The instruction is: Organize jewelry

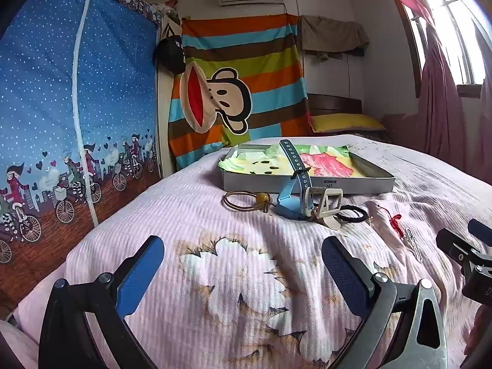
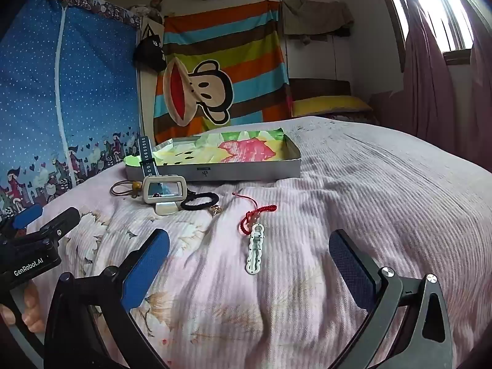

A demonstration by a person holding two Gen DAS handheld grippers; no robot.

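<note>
A shallow grey tin box lined with colourful paper lies on the bed. In front of it lie a brown hair tie with an amber bead, a blue watch, a white buckle, a black hair tie and a red cord with a white pendant. My left gripper is open and empty, short of the items. My right gripper is open around the white pendant.
The bed has a pink ribbed cover with a flower print. A blue fabric wardrobe stands to the left. A striped monkey cloth hangs behind. A window with red curtains is on the right.
</note>
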